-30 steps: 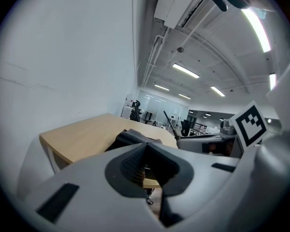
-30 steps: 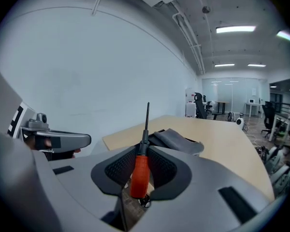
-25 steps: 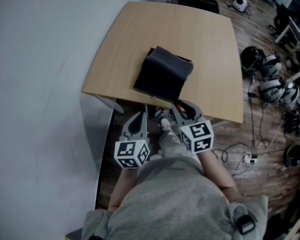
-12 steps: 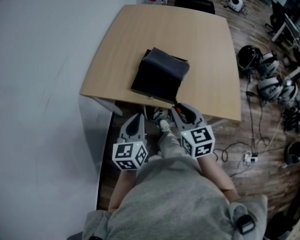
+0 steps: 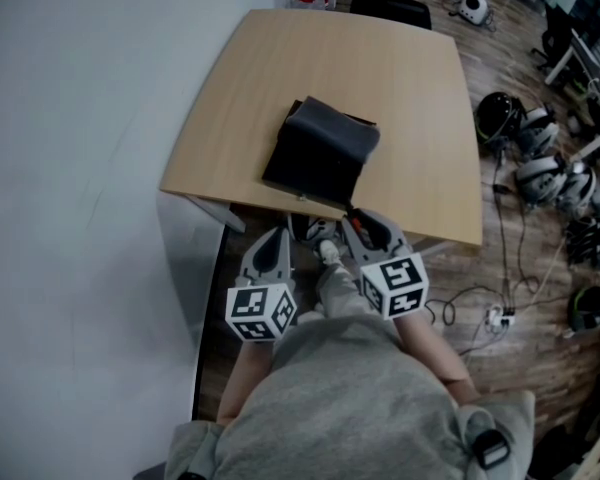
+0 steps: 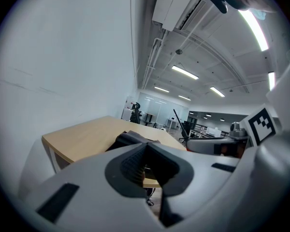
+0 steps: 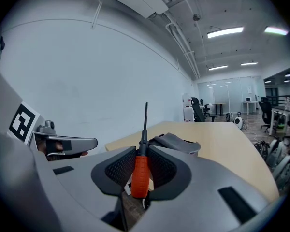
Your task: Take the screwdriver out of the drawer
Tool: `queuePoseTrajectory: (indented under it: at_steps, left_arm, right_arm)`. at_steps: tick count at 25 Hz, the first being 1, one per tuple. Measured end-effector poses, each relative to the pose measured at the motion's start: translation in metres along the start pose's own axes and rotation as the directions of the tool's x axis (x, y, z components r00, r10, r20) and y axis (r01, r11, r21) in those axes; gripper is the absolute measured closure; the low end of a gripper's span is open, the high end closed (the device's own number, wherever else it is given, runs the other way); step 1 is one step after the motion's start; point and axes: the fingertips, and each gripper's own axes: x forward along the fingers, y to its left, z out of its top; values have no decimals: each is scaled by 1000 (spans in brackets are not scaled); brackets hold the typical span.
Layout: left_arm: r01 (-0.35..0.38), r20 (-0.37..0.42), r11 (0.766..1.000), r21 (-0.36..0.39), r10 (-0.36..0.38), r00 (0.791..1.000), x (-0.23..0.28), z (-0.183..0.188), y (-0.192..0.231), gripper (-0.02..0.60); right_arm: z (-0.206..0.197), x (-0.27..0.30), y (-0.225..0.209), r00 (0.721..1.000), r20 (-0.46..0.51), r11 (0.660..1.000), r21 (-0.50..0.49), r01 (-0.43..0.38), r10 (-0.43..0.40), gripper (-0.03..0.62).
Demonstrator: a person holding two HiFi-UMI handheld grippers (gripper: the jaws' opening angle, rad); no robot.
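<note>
- Two grippers are held low, in front of the near edge of the table (image 5: 380,88) and above the person's lap.
- The right gripper (image 7: 141,151) is clamped on the screwdriver (image 7: 140,170). Both pads press the orange handle, and the dark shaft sticks up and forward past the jaw tips.
- In the head view, the right gripper (image 5: 365,226) covers most of the screwdriver (image 5: 354,215). Only an orange speck shows at the jaw tips, just off the table's near edge.
- The left gripper (image 6: 148,145) has its jaw tips brought together and holds nothing. Only a thin slit of table edge shows through the pad hollow.
- In the head view, the left gripper (image 5: 278,233) sits beside the right one. They are apart, with the person's shoe (image 5: 328,251) between them.
- The black drawer box (image 5: 320,153) sits on the table near the front edge, with a dark floppy cover draped on top. I can't tell whether its drawer is open or what's inside.
- In both gripper views, the jaw bodies cut off the lower part of the box, so only the cover (image 7: 176,143) is visible.
- The person's forearms are mostly hidden under the gray top (image 5: 350,398).
- Helmets (image 5: 540,158) on the floor to the right are partly cropped by the frame.
</note>
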Motion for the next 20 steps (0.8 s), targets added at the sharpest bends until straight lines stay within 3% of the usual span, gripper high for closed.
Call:
queuePoseTrajectory:
  at_steps: [20]
  left_arm:
    - [8, -17, 1000, -17, -8, 1000, 21, 2, 7, 581]
  right_arm:
    - [-1, 17, -4, 999, -27, 1000, 3, -20, 20, 513]
